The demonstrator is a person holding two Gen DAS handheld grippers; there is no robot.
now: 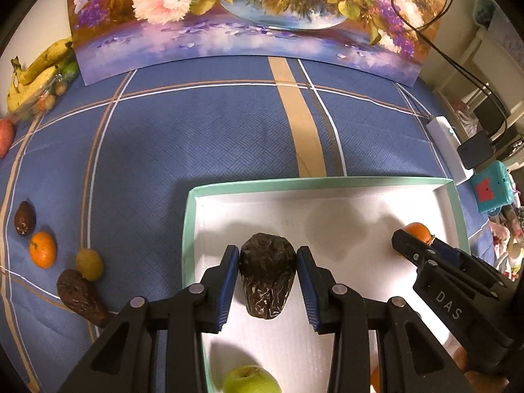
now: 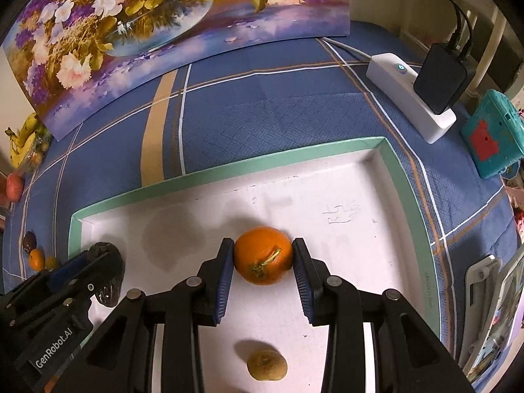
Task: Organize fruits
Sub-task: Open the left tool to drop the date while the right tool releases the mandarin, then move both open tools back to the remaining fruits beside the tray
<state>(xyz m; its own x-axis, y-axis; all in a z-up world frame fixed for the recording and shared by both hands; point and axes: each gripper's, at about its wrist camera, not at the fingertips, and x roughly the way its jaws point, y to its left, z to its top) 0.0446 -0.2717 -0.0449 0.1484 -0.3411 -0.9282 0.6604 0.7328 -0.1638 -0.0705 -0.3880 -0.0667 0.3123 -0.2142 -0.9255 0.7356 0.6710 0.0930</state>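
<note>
Orange fruit (image 2: 263, 255) between hand-held gripper (image 2: 263, 258) pads

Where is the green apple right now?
In the left wrist view the green apple lies at the bottom edge, inside the white tray with the mint-green rim, just below the wrinkled dark avocado clamped in the left gripper.

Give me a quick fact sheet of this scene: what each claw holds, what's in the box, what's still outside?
left gripper: shut on a dark wrinkled avocado, over the tray
right gripper: shut on an orange, over the tray
tray: white, green-rimmed; holds a green apple and a kiwi
cloth, left of tray: two dark avocados, an orange, a small yellow-green fruit
far left: bananas
</note>
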